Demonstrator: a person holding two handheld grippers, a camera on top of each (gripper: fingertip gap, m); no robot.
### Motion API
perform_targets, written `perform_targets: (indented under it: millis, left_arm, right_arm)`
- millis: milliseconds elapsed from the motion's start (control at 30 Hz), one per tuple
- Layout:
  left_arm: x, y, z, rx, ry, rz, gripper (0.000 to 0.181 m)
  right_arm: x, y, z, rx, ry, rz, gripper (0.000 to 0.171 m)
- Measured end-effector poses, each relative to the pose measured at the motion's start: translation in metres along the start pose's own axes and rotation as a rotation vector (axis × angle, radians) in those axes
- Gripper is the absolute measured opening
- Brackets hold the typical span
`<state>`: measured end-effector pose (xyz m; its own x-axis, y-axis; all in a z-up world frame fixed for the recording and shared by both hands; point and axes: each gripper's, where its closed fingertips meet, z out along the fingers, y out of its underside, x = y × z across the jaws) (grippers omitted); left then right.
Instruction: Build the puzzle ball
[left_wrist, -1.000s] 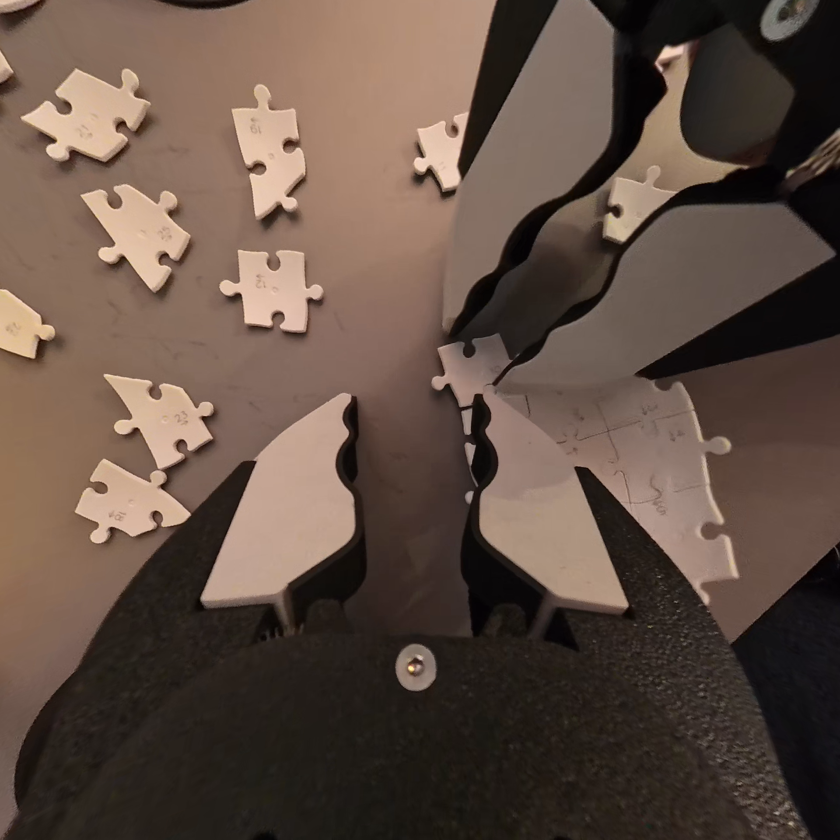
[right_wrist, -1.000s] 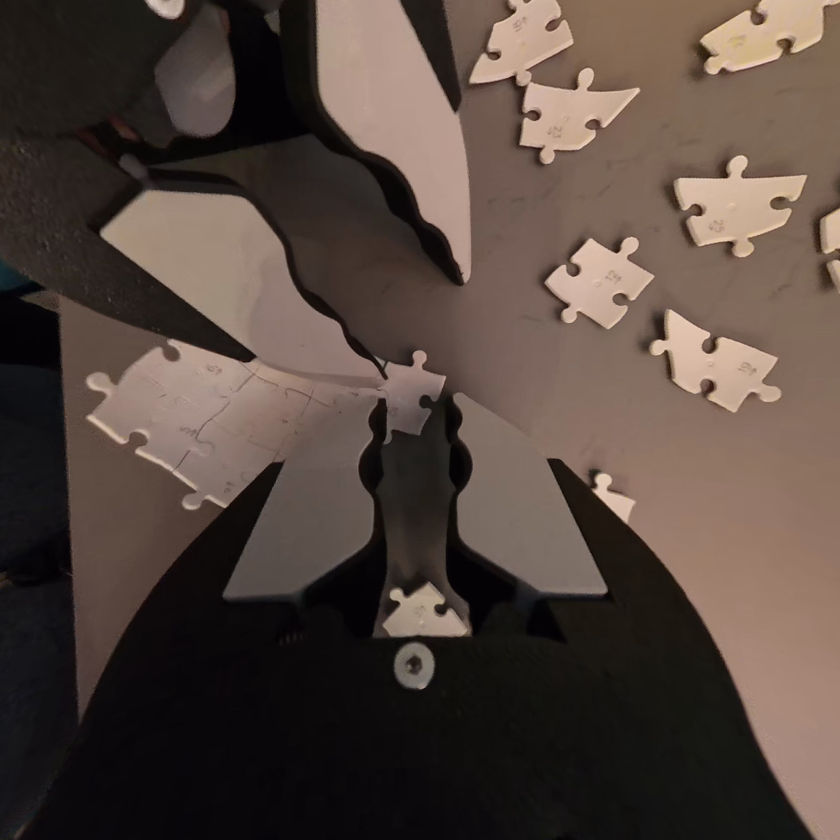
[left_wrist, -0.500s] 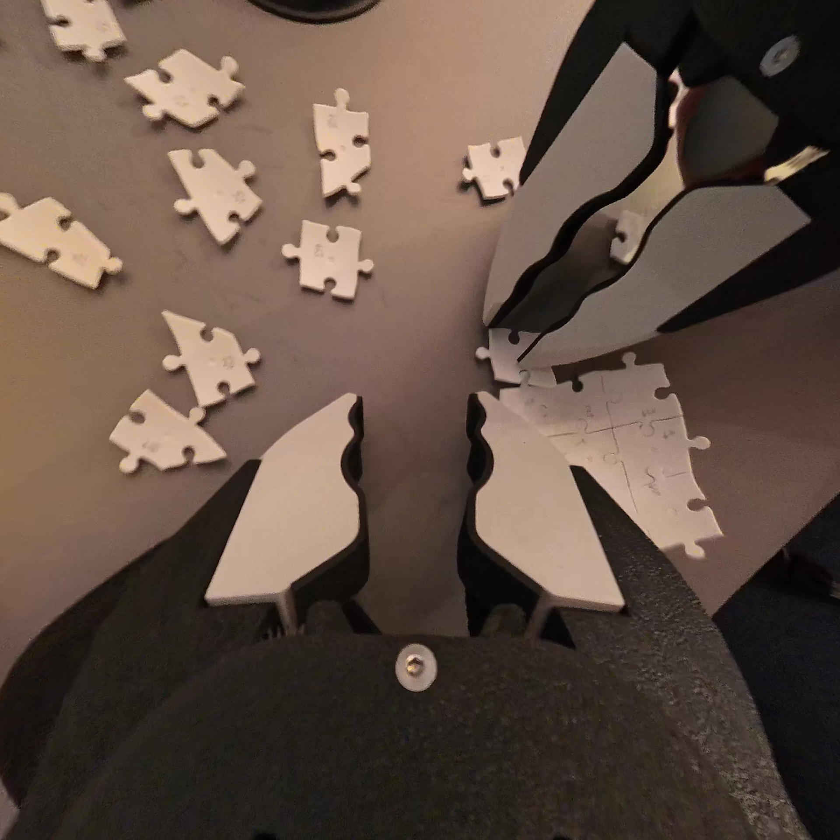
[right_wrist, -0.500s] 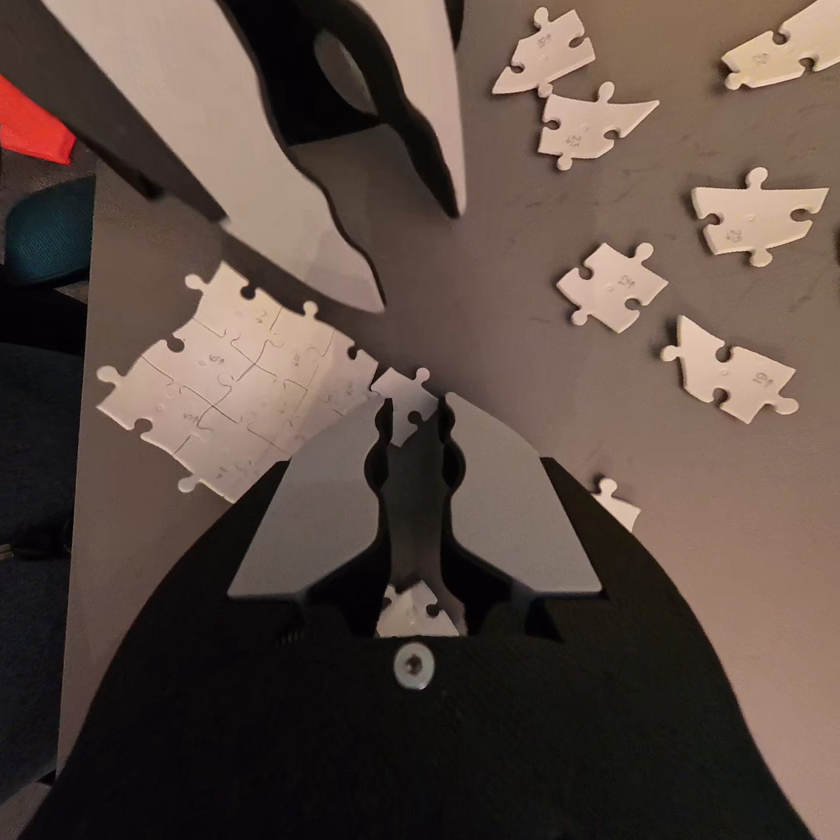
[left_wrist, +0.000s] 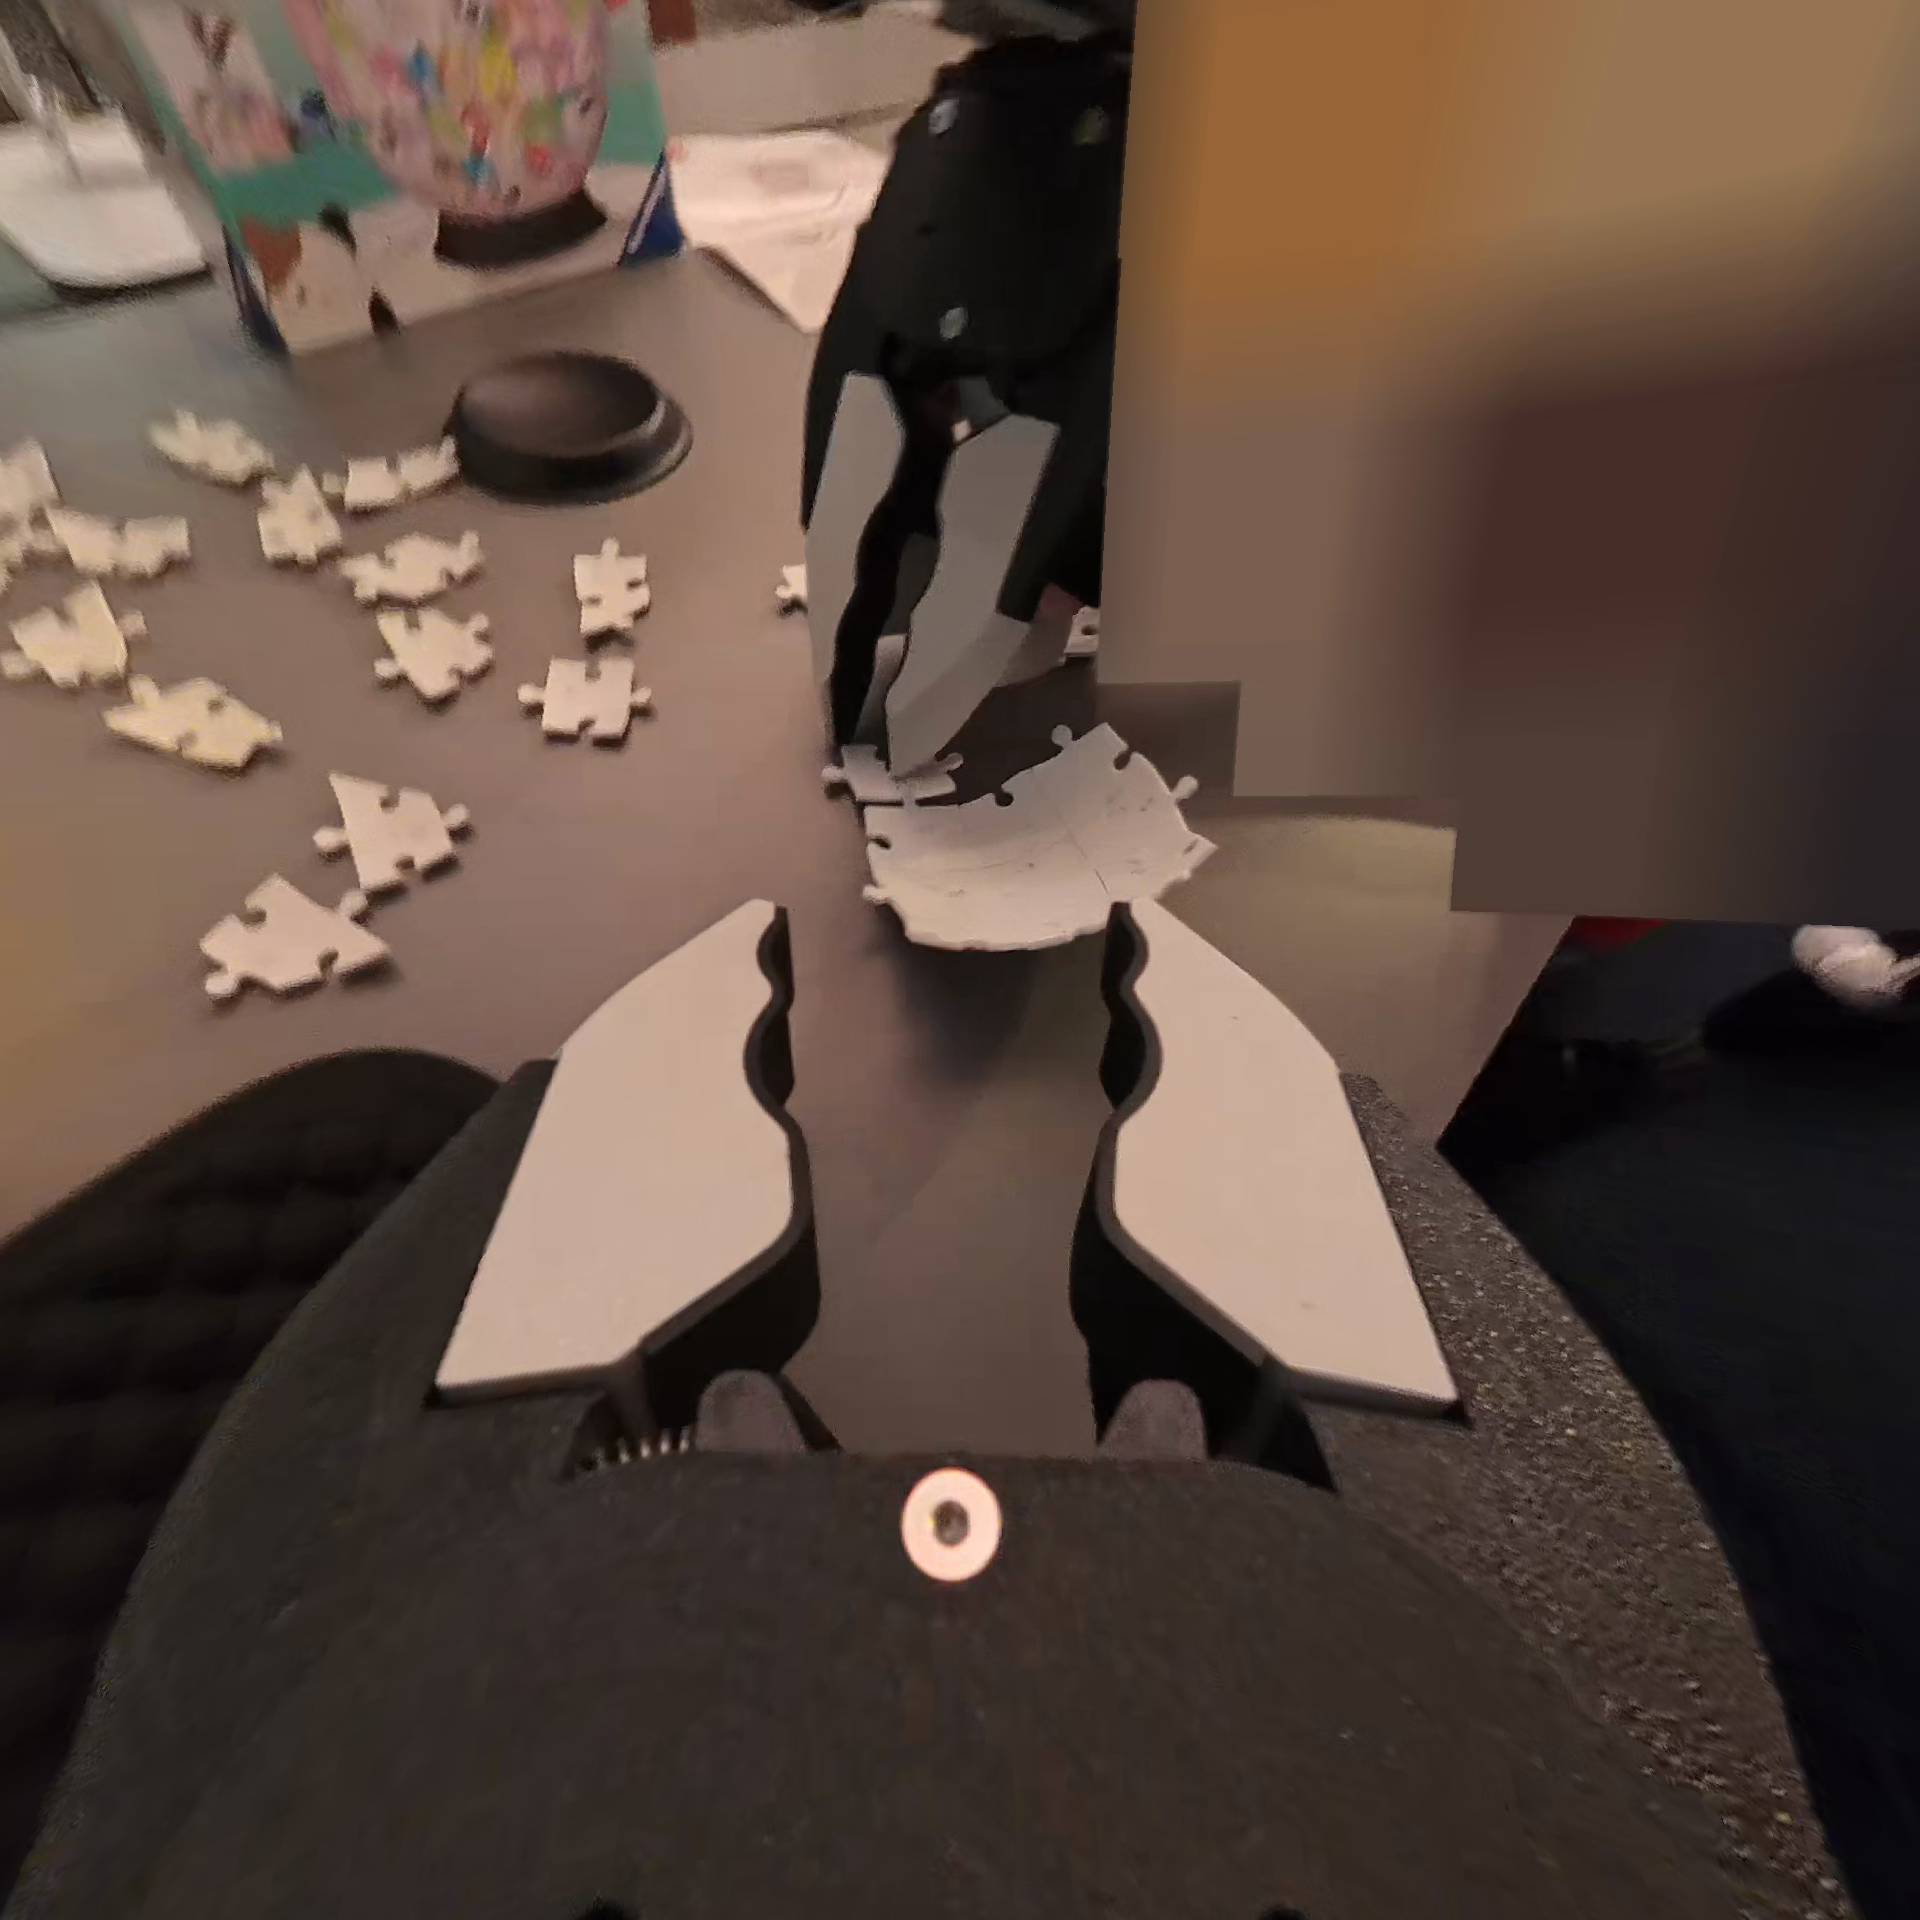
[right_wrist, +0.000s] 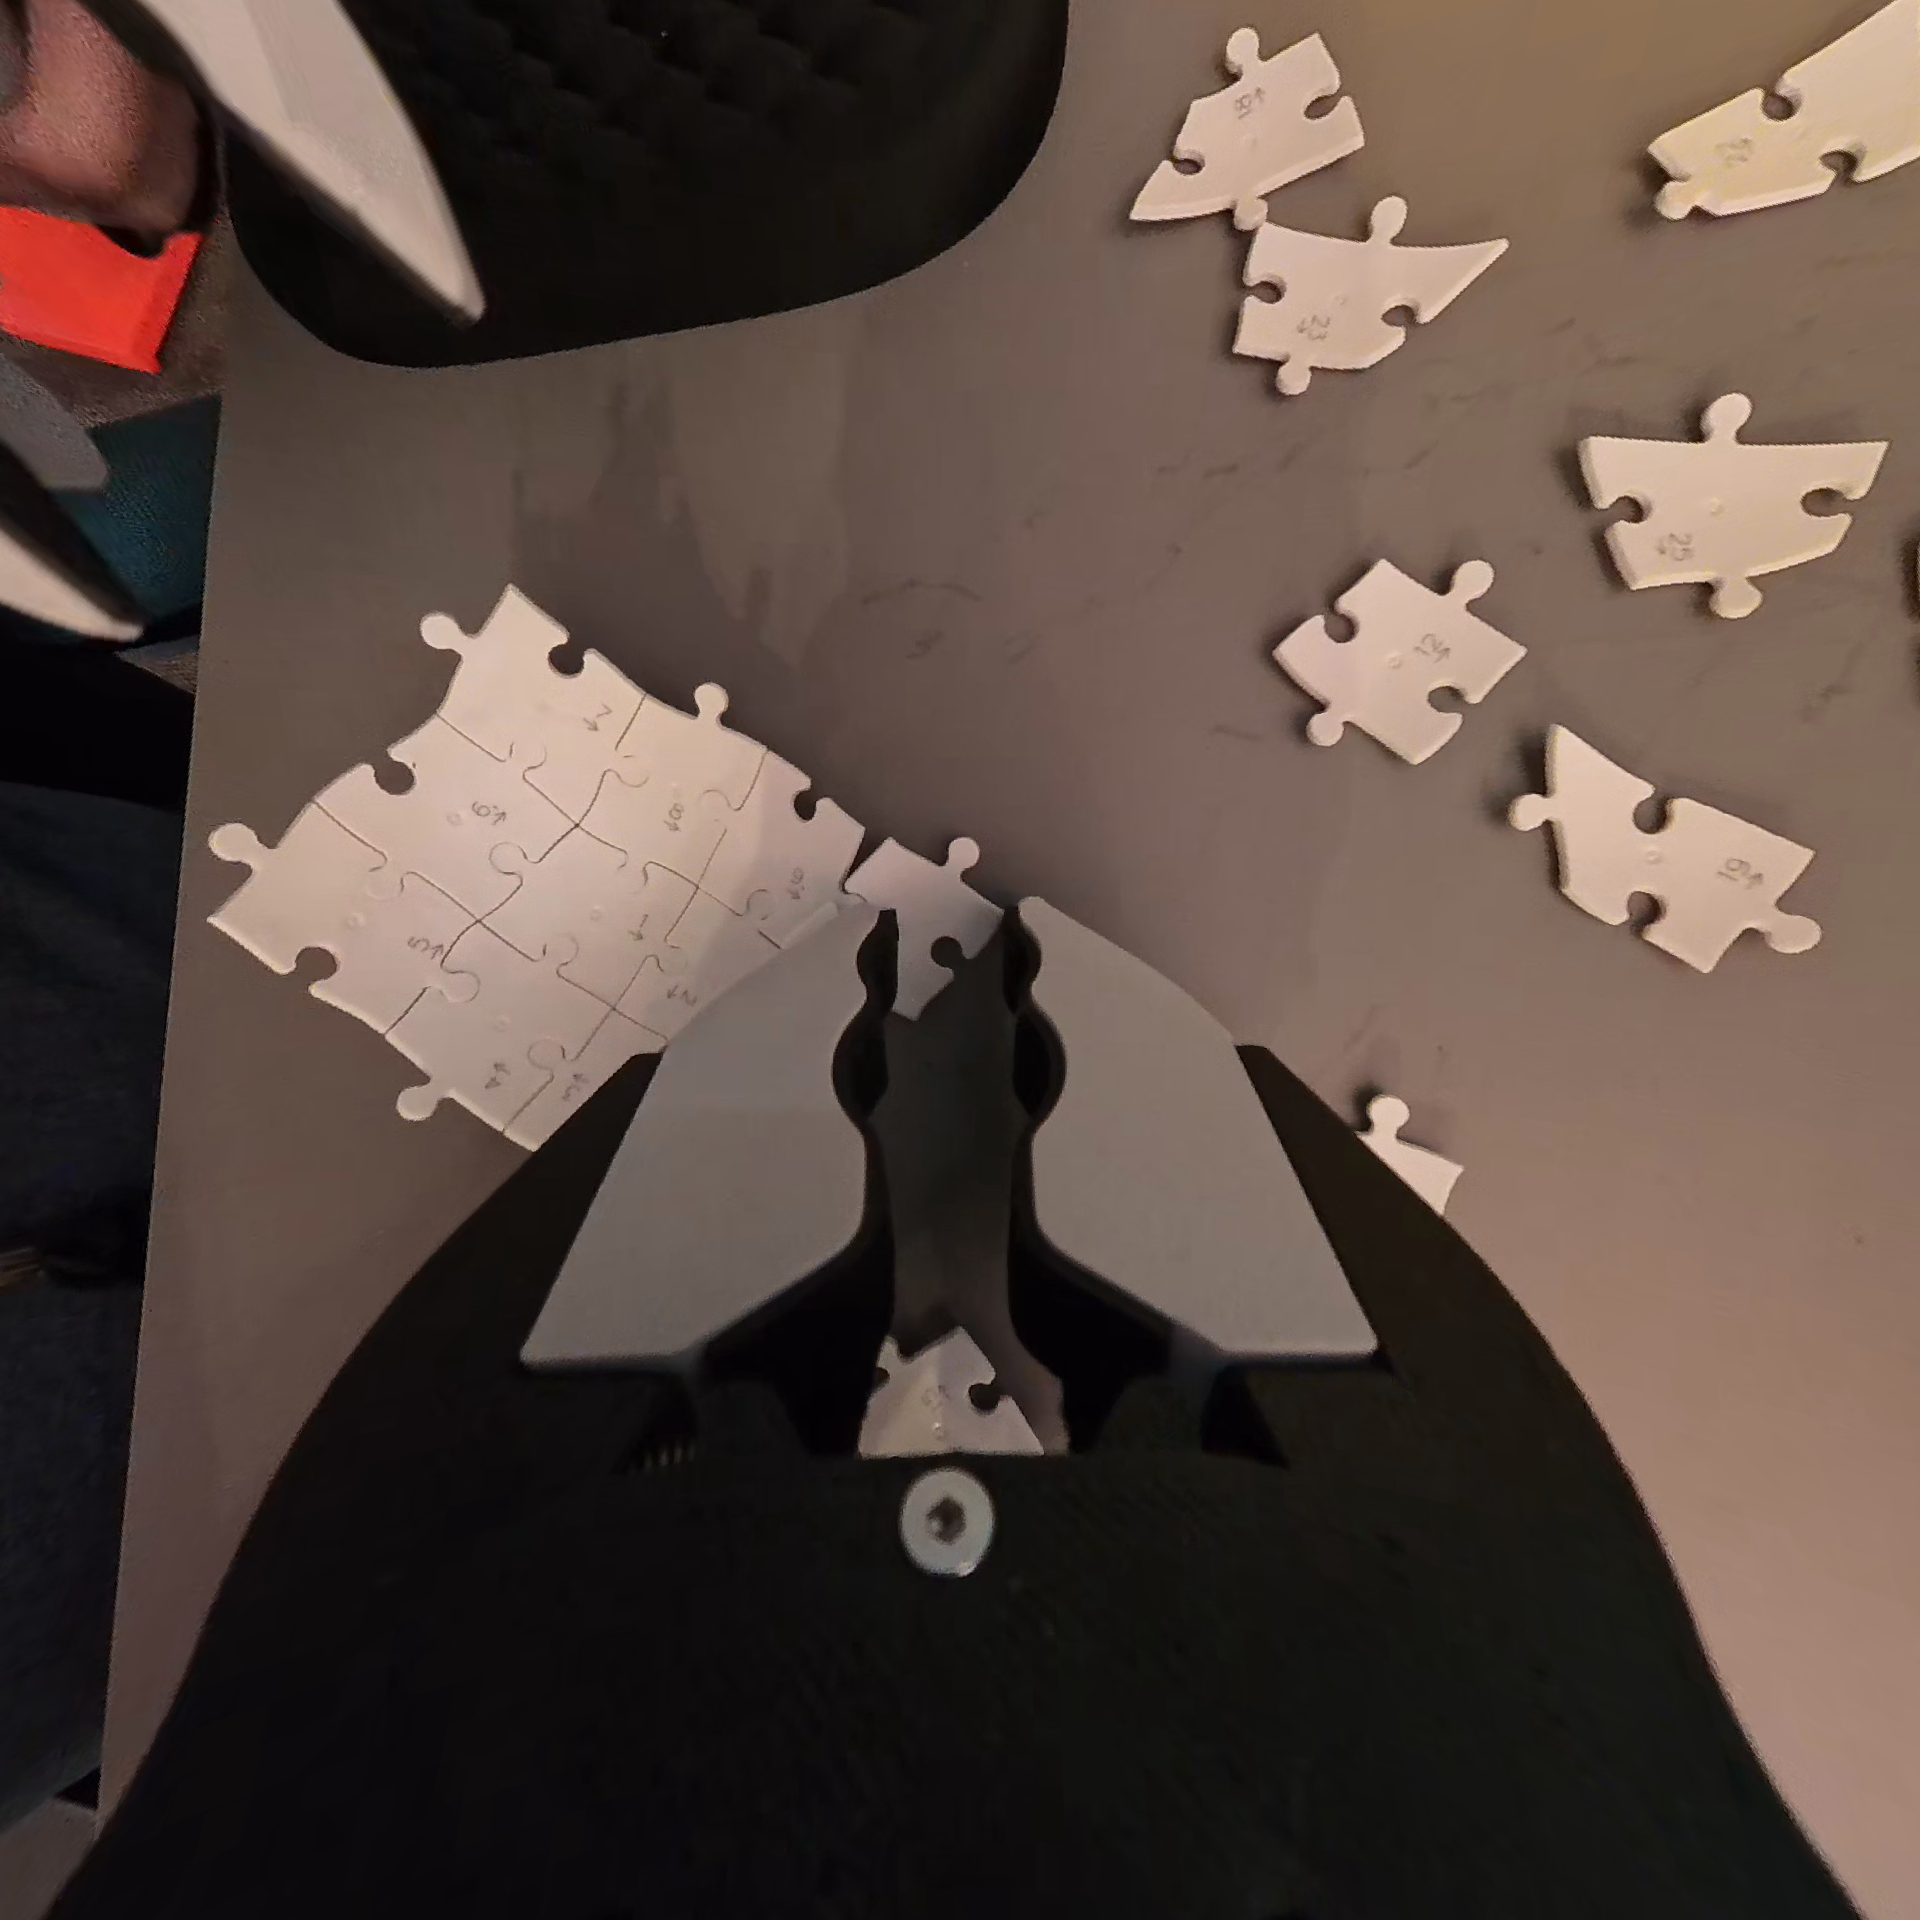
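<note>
One loose piece (right_wrist: 920, 925) lies flat beside the joined panel (right_wrist: 540, 883), right gripper (right_wrist: 948, 914) jaws narrowly parted over it; left gripper (left_wrist: 943, 925) jaws spread; scattered pieces (right_wrist: 1397, 660) beyond.

White puzzle pieces (right_wrist: 1397, 659) lie on a grey tabletop (right_wrist: 1039, 582). Tongs (left_wrist: 945, 925) are black with pale grey faces. The box (left_wrist: 343, 156) is teal, many-coloured.

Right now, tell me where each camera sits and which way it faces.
Left wrist view: on the left gripper, low, looking across the table toward the right gripper and a black stand; its own fingers show wide apart.
Right wrist view: on the right gripper, looking steeply down at the joined puzzle section and a loose piece at its own fingertips.
Shared: the joined section, that piece and the table.
</note>
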<state>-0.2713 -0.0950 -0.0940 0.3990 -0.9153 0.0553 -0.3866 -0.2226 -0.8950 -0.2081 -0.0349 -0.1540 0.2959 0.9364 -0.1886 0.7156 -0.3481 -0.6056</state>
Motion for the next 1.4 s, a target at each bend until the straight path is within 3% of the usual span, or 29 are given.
perform_targets:
  millis: [100, 167, 500, 767, 1400]
  left_arm:
    - [0.01, 0.006, 0.005, -0.009, 0.004, 0.107, 0.065]
    - [0.014, 0.018, 0.01, -0.086, 0.031, 0.057, 0.075]
    - [0.021, 0.041, 0.034, -0.246, -0.069, -0.066, 0.068]
    - [0.017, 0.04, 0.041, -0.232, -0.101, -0.141, 0.056]
    - [0.011, 0.028, 0.041, -0.178, -0.091, -0.182, 0.051]
  right_arm:
    - [0.0, 0.0, 0.0, 0.002, -0.002, 0.002, 0.021]
    - [0.0, 0.0, 0.0, 0.004, -0.003, 0.005, 0.021]
    - [0.0, 0.0, 0.0, 0.005, -0.005, -0.001, 0.021]
    - [0.001, 0.0, -0.001, 0.022, 0.017, -0.018, 0.024]
    - [-0.004, 0.006, -0.003, 0.04, 0.024, -0.139, 0.026]
